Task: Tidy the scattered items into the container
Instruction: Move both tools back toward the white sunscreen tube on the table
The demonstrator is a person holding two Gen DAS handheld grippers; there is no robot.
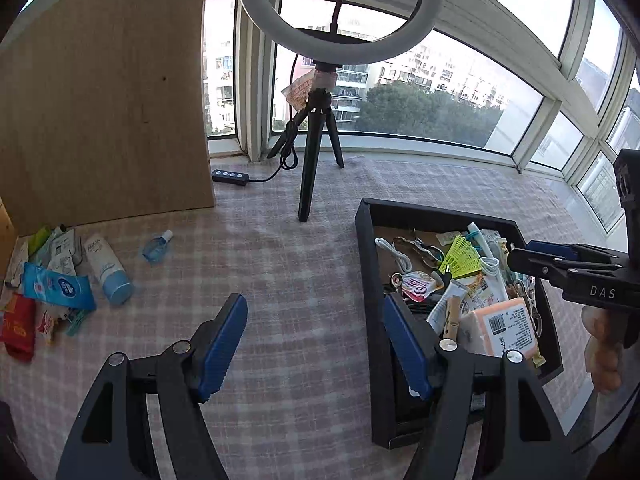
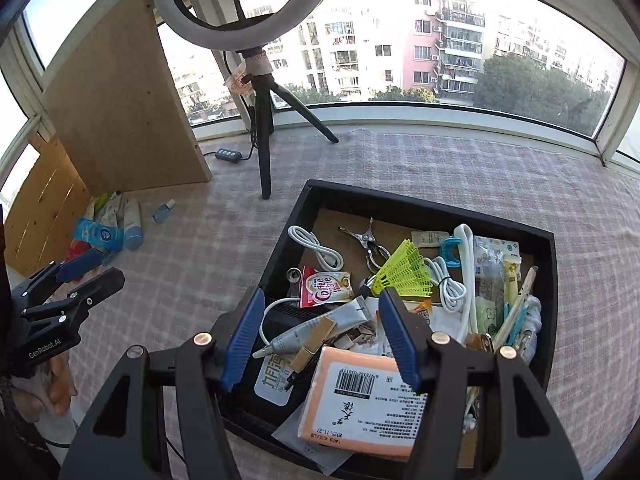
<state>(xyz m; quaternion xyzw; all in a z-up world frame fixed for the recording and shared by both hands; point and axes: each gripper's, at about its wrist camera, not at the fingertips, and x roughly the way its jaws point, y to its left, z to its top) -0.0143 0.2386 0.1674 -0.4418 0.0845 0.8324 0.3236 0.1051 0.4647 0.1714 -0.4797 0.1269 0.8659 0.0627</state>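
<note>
Two hand-held tongs with blue pads hang over a pink checked cloth by a wide window. The left gripper (image 1: 316,346) stands wide open with nothing between its pads, over bare cloth, its right pad at the left wall of a black tray (image 1: 366,280). The right gripper (image 2: 322,336) is also wide open and empty, poised above the near part of that tray (image 2: 280,248), which is already crowded. Directly under it lie an orange packet with a barcode label (image 2: 360,404), a grey tube (image 2: 320,326) and a wooden clothespin (image 2: 314,346); beyond its pads sit a coffee latte sachet (image 2: 326,286), a yellow-green plastic shuttlecock (image 2: 406,272), white cables (image 2: 316,246) and metal clips (image 2: 370,242). Well to the left of the left tongs, by a wooden board (image 1: 108,96), loose items remain on the cloth: a white and blue tube (image 1: 108,272), a small blue bottle (image 1: 157,246), a blue wipes pack (image 1: 56,286), a red packet (image 1: 18,328), and others too jumbled to name. A ring light tripod (image 1: 316,136) stands ahead.
</note>
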